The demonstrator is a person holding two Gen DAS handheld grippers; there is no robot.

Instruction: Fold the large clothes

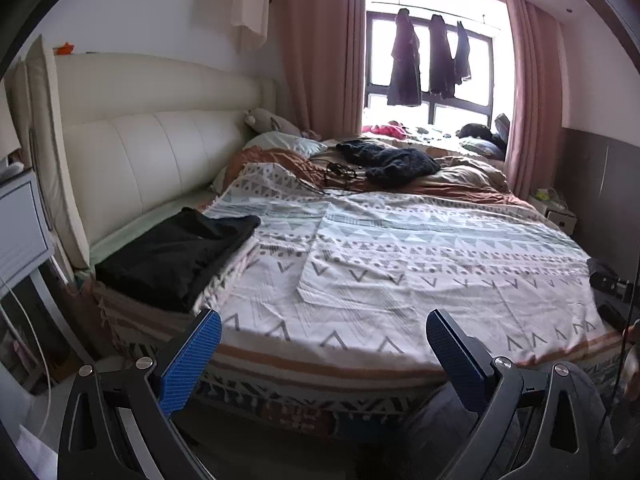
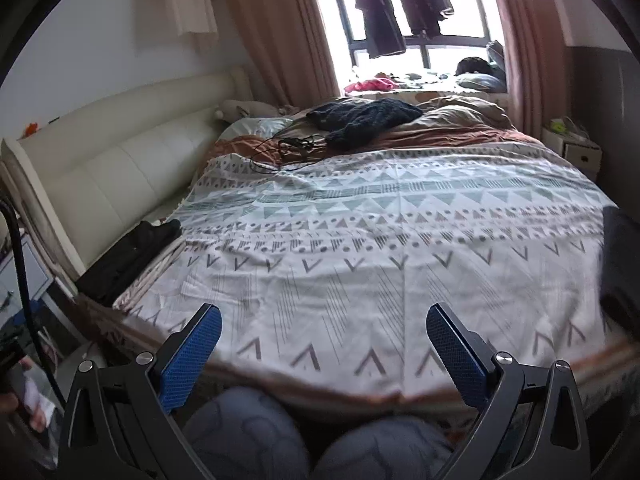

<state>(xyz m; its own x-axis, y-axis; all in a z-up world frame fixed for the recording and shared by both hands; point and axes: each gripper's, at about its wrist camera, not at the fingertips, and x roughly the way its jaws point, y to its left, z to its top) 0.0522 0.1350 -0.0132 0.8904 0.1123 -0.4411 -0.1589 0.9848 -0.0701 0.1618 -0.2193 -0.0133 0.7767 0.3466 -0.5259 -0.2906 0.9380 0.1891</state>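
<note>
Hovering empty, both fingers spread wide: left gripper (image 1: 324, 344), right gripper (image 2: 324, 340). Folded black garment (image 1: 176, 256) is lying at patterned bedspread (image 1: 400, 280)'s left edge; bedspread risks being pinched instead.

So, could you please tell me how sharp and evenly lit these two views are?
Left wrist view: mostly sharp, but the window is blown out, silhouetting the hanging clothes. Right wrist view: smeared by motion blur at the bedspread edge; both bend straight lines.

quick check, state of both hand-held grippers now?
Left hand-held gripper: open, holding nothing, above the bed edge.
Right hand-held gripper: open, holding nothing.
</note>
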